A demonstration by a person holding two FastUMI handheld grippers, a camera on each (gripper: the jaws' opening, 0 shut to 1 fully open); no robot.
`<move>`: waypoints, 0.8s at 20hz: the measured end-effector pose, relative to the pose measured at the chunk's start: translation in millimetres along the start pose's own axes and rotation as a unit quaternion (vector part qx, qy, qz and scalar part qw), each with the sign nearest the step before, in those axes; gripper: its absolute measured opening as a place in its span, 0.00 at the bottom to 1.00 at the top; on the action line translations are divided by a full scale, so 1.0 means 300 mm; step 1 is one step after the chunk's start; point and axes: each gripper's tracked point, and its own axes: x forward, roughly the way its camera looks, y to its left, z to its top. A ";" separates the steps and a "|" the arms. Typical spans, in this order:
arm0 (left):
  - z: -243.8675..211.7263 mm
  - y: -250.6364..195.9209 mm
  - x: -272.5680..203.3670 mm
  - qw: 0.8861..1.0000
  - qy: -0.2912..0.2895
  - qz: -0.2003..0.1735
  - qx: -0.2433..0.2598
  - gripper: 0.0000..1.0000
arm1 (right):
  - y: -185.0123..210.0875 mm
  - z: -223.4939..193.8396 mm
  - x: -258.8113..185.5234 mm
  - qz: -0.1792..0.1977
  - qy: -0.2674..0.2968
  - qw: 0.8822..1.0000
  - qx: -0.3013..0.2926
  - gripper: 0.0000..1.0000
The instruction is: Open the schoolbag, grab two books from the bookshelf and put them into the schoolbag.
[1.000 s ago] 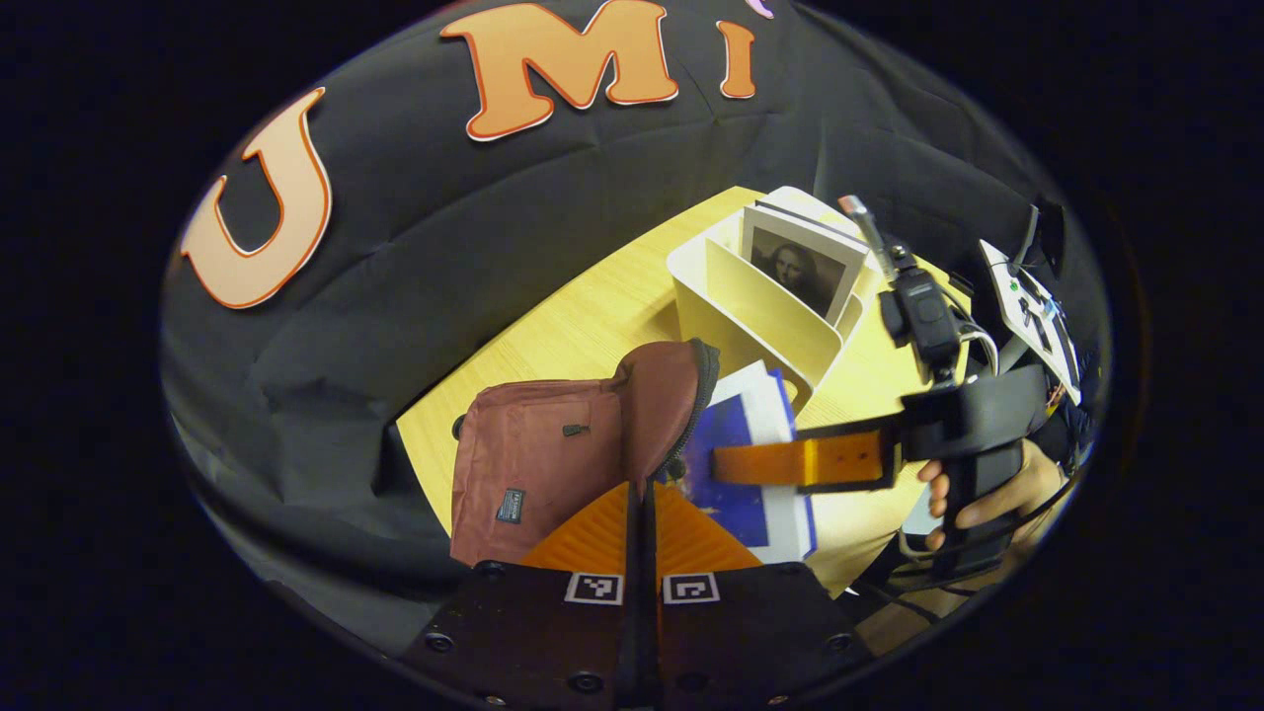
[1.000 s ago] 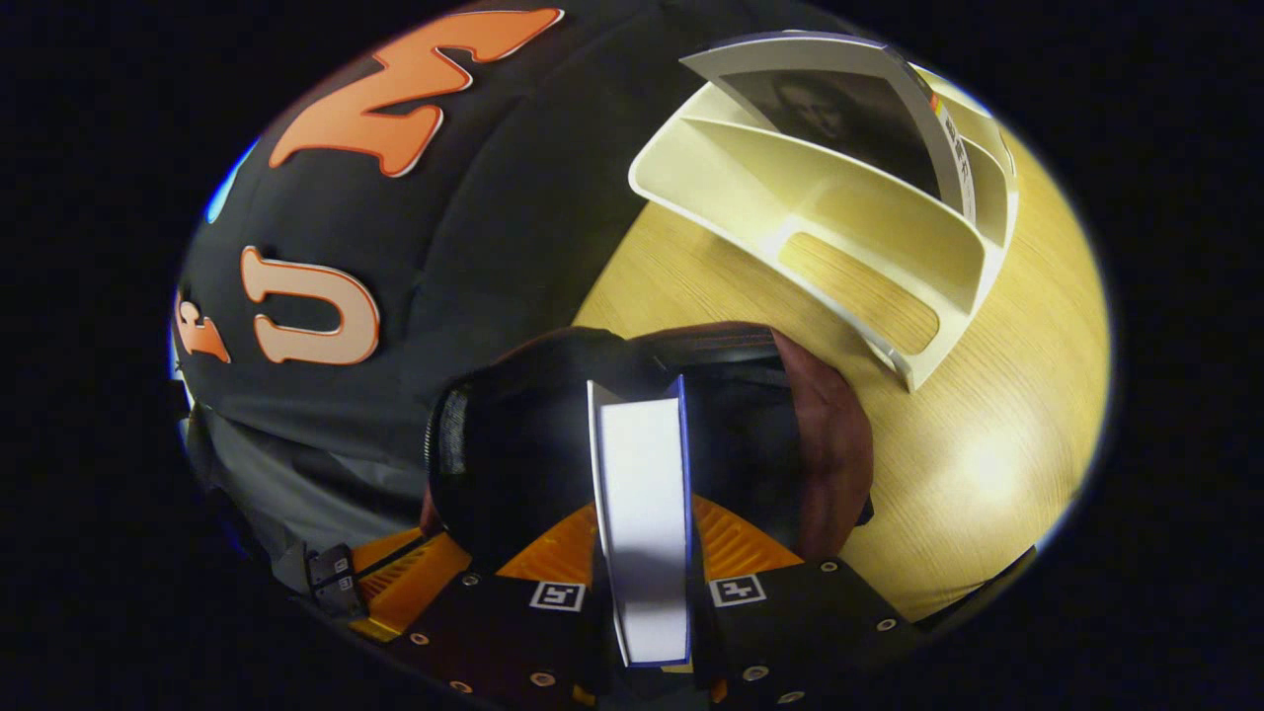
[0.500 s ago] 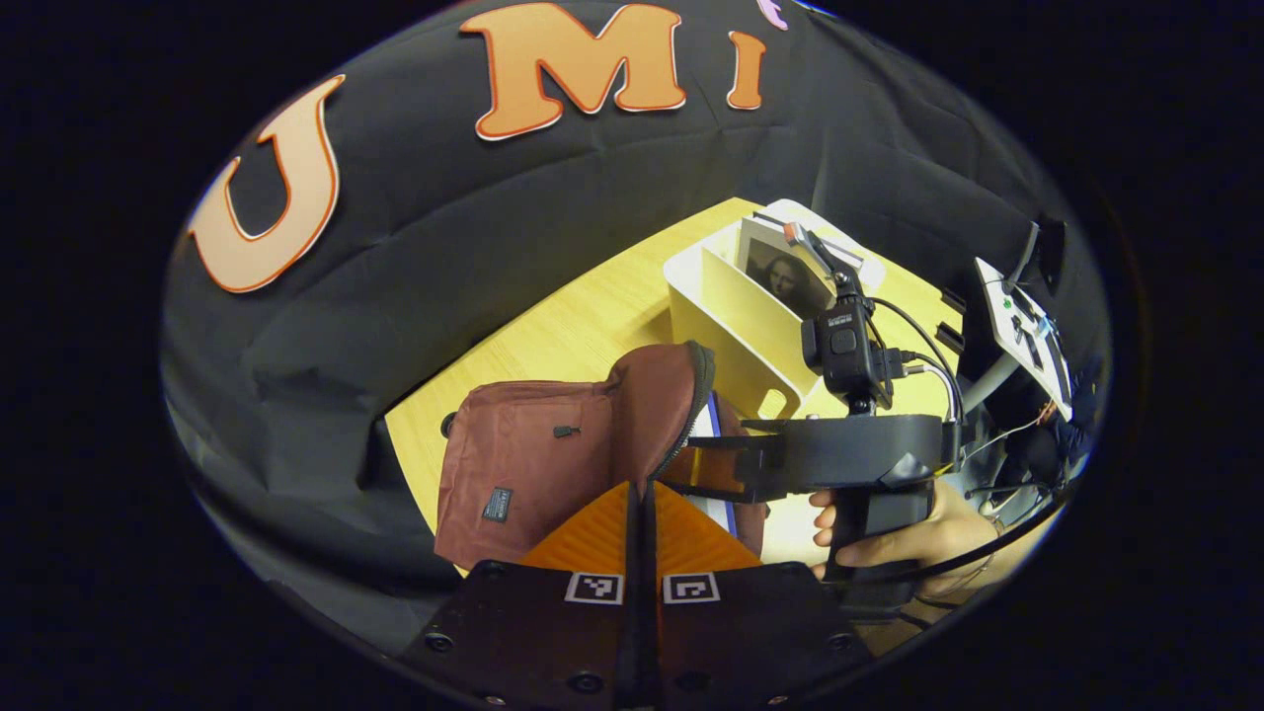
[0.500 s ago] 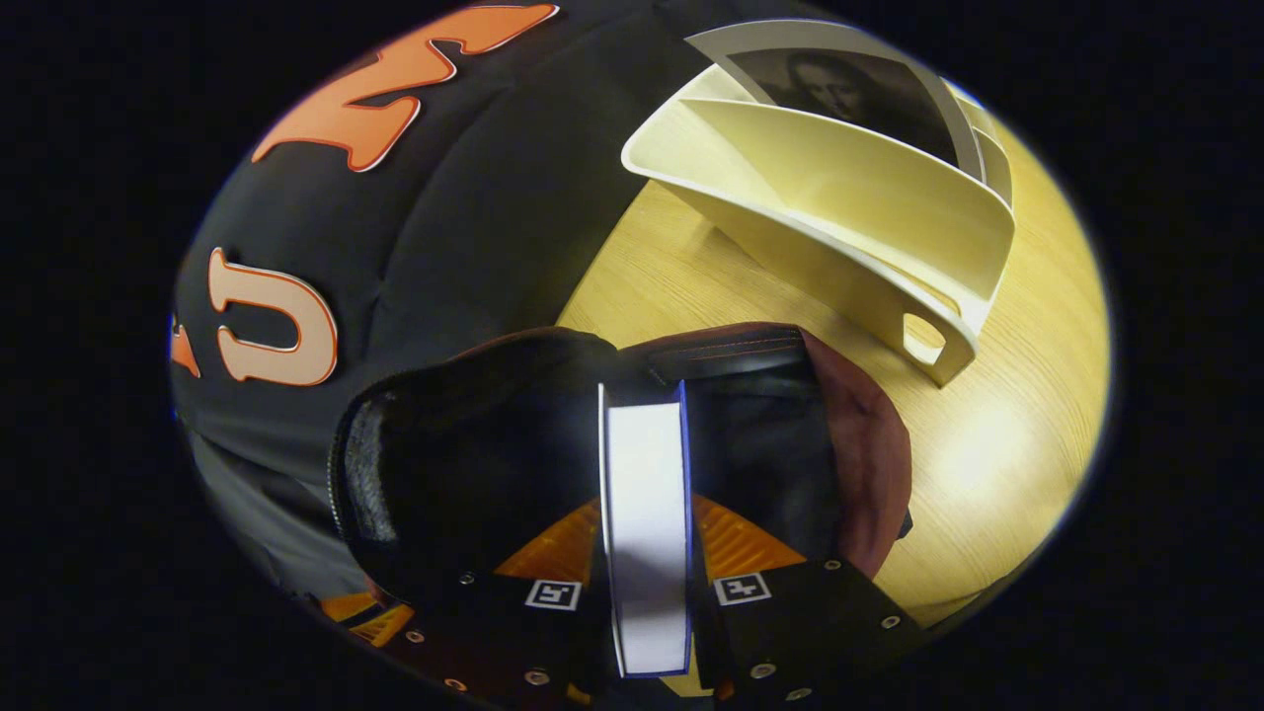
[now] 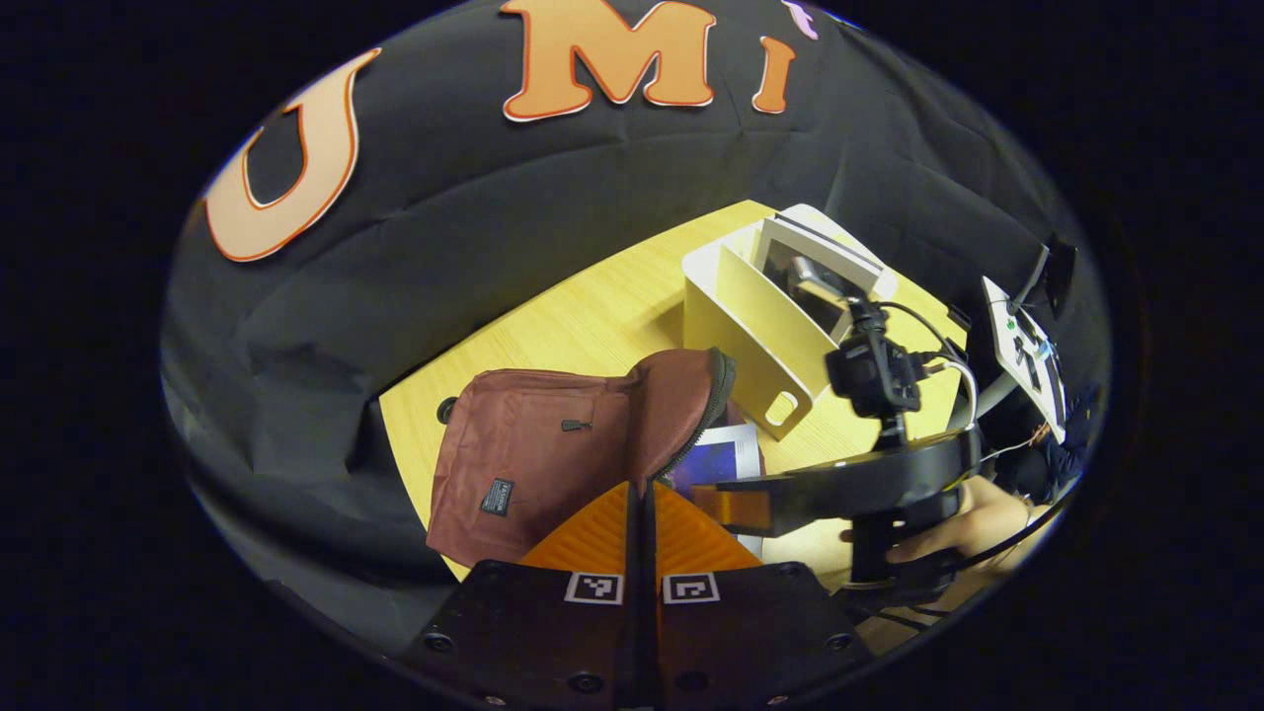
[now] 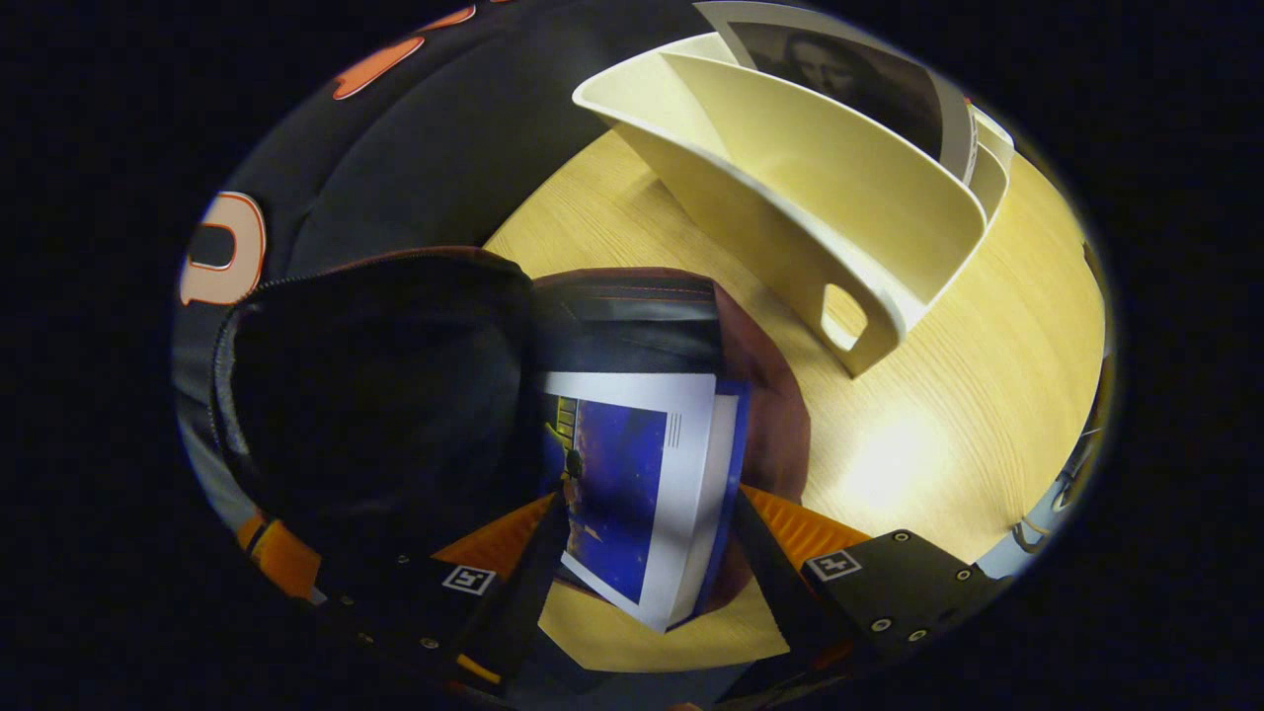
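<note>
Right claw [image 6: 647, 563] spread, book [image 6: 642, 494] dropped flat — spine toward schoolbag [image 6: 395, 395] mouth | left claw [image 5: 642, 523] pinching flap

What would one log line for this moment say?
left claw: shut on schoolbag flap | right claw: open | blue book: released, lying in bag mouth | second book: in bookshelf

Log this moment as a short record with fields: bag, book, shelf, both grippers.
bag: maroon schoolbag lies on the table, flap held up, mouth open
book: blue book partly inside the bag's mouth, tilted
shelf: cream bookshelf beside the bag, one book with a portrait cover in it
left gripper: jaws shut on the bag's flap edge
right gripper: jaws open on either side of the blue book
</note>
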 end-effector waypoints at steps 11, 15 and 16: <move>-0.014 -0.008 0.013 1.000 0.005 -0.002 -0.009 0.01 | -0.220 0.081 -0.327 0.013 -0.041 0.995 -0.092 0.97; -0.027 -0.015 0.016 1.000 0.008 -0.003 -0.008 0.01 | -0.367 0.202 -0.505 -0.042 -0.078 0.981 -0.174 0.97; -0.028 -0.016 0.019 1.000 0.009 -0.003 -0.008 0.01 | -0.394 0.248 -0.546 -0.061 -0.088 0.973 -0.205 0.98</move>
